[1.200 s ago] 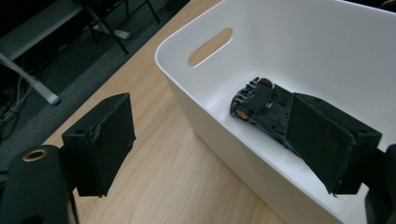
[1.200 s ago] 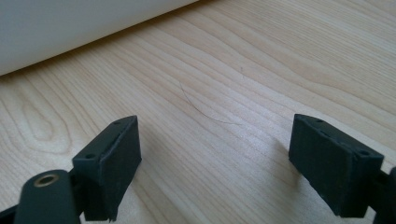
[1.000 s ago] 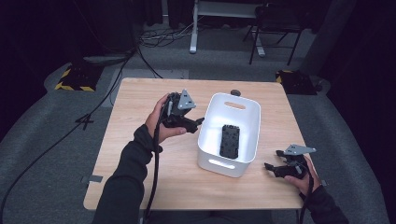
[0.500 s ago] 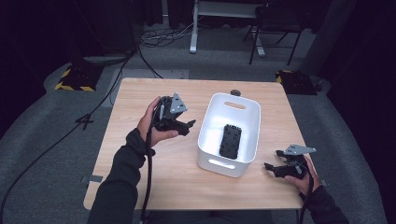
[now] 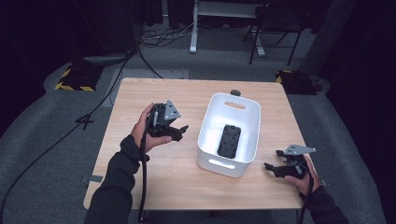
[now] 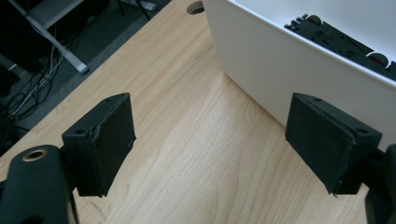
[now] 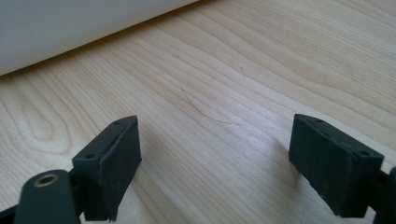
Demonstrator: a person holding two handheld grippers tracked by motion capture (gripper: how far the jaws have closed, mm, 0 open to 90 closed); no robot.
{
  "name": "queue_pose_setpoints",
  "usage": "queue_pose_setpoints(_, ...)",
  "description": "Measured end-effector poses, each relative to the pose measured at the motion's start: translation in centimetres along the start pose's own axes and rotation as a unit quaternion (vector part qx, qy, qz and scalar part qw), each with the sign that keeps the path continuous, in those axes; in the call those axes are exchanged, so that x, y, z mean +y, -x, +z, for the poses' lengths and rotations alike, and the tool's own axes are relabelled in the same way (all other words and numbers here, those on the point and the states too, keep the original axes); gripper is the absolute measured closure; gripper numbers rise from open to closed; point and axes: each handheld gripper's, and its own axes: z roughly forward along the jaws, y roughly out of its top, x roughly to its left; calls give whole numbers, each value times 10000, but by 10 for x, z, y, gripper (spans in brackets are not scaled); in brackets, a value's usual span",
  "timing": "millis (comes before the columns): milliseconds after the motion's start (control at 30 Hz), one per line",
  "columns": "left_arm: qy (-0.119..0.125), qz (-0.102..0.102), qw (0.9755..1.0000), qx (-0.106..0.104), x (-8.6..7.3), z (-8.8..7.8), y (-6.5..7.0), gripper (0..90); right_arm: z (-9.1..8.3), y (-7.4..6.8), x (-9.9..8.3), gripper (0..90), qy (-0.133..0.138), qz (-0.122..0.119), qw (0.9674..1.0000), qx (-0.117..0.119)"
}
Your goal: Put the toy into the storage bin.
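Observation:
A white plastic bin (image 5: 209, 125) stands on the wooden table (image 5: 140, 107), right of its middle. Inside it lies a flat black part (image 5: 229, 140) with holes; its edge (image 6: 336, 39) peeks over the bin wall (image 6: 280, 70) in the left gripper view. My left gripper (image 5: 180, 132) is held above the table left of the bin, open and holding nothing, its jaws pointing at the bin. My right gripper (image 5: 272, 168) rests low near the table's front right, open, with bare wood (image 7: 215, 116) between its pads and the bin wall (image 7: 70, 28) ahead.
A round cable hole (image 5: 235, 93) sits in the table behind the bin. Cables (image 5: 116, 70) trail across the grey floor at the left. A desk frame (image 5: 194, 28) and a chair (image 5: 275, 23) stand beyond the table's far edge.
My left gripper has drawn back to the left, away from the bin, and dropped a little lower. The right gripper has stayed still.

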Motion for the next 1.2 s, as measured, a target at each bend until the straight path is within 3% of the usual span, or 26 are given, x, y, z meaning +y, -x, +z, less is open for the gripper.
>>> queue_pose_setpoints(133, 58, -197, 9998, -4, -8, 2, 3, 161, 0, 0, 0, 170, 1, 1, 10000, 0)
queue_pose_setpoints(400, -236, 47, 9997, 83, -23, 3, 5, 161, 0, 0, 0, 170, 1, 0, 10000, 0)
queue_pose_setpoints(500, -272, -78, 9996, 47, -31, 4, 9, 161, 0, 0, 0, 170, -1, 3, 10000, 0)
queue_pose_setpoints(667, -395, 13, 9991, 120, -42, 5, 11, 162, 0, 0, 0, 170, -1, 2, 10000, 0)
queue_pose_setpoints(900, -434, -104, 9989, 158, -57, 4, 14, 162, 0, 0, 0, 170, -1, 4, 10000, 0)
queue_pose_setpoints(1100, -568, -35, 9982, 166, -73, 3, 17, 161, 0, 0, 0, 170, -1, 2, 10000, 0)
queue_pose_setpoints(1200, -617, -101, 9979, 188, -82, 2, 20, 161, 0, 0, 0, 170, -1, 1, 10000, 0)
